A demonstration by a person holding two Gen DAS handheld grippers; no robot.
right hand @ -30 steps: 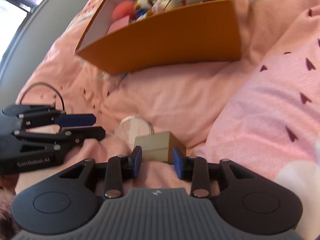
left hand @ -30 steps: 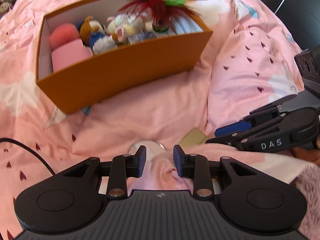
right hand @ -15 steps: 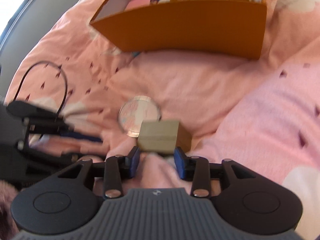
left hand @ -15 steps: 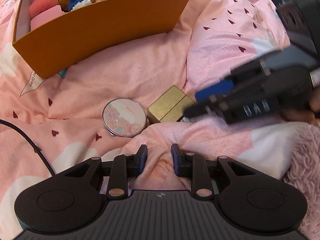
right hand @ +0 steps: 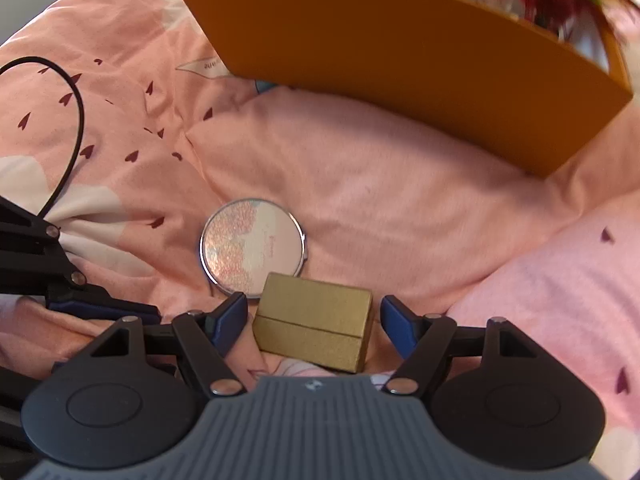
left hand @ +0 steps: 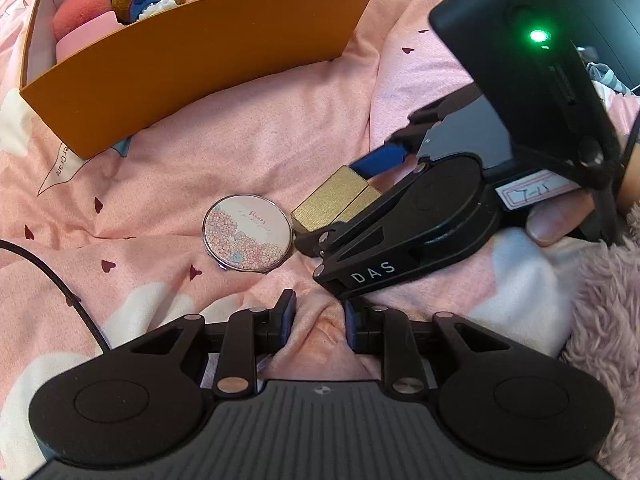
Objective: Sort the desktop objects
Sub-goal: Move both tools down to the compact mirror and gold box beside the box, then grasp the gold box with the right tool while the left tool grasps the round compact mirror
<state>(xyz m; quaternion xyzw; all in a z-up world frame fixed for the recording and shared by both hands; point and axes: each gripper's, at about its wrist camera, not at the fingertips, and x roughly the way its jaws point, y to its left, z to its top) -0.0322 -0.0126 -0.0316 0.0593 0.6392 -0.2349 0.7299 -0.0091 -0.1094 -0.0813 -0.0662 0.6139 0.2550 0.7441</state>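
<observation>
A small gold box (right hand: 316,320) lies on the pink bedsheet next to a round floral compact (right hand: 252,252). My right gripper (right hand: 313,306) points down over the gold box. Its jaws are opening, with the box between them and a gap at each pad. In the left wrist view the same gold box (left hand: 336,204) and compact (left hand: 248,232) lie just beyond my left gripper (left hand: 318,312). That gripper is shut on a raised fold of the pink sheet (left hand: 316,332). The orange box (left hand: 192,48) holding plush toys stands farther back.
A black cable (left hand: 52,276) runs over the sheet at the left. A fluffy pink fabric (left hand: 608,320) lies at the right edge. A person's thumb (left hand: 548,224) rests on the right gripper's handle. The orange box (right hand: 400,68) leans on rumpled bedding.
The right gripper came in over the gold box and its jaws widened around it. The left gripper tilted downward and its jaws narrowed on the sheet fold.
</observation>
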